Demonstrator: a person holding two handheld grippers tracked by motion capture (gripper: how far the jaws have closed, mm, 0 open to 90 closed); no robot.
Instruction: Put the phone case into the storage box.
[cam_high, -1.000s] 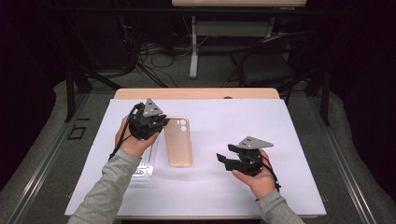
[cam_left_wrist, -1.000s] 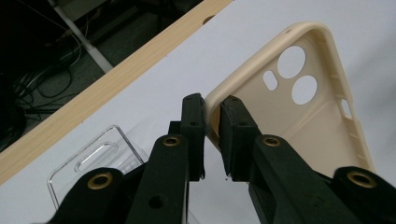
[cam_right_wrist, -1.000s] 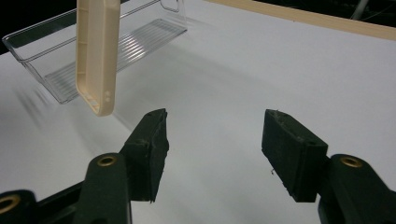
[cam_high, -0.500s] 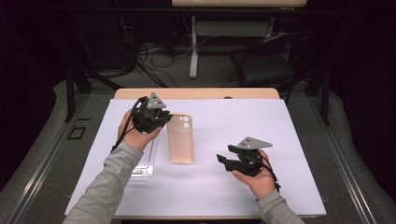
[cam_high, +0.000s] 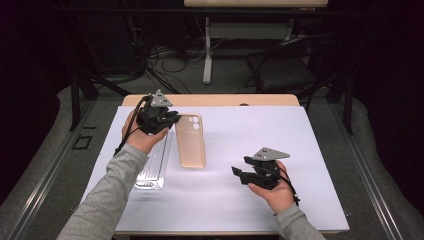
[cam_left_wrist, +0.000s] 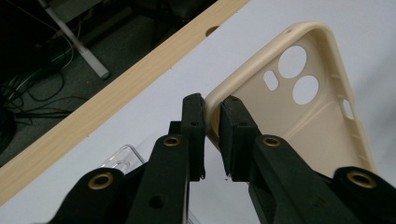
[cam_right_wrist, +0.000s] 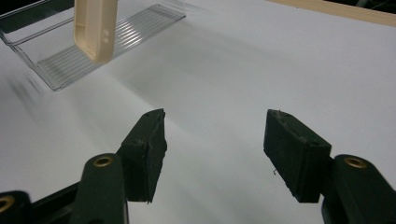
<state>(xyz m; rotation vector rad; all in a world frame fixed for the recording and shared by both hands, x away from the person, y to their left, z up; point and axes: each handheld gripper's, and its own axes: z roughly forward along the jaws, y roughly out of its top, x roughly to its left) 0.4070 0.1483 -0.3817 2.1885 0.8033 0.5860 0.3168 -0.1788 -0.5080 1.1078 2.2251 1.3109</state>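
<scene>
I have the left gripper (cam_high: 167, 120) pinching the top corner rim of the beige phone case (cam_high: 191, 142), left of centre in the high view, tilting it up off the counter (cam_high: 310, 150) beside the clear tray (cam_high: 152, 167). My right gripper (cam_high: 240, 173) waits at lower right, jaws apart and empty.

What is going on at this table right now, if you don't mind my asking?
A person is working with a gripper in each hand. The left gripper is shut on the rim of a beige phone case at its camera-hole end, beside a clear plastic tray on the white table cover. The right gripper is open over bare cover, holding nothing.
</scene>
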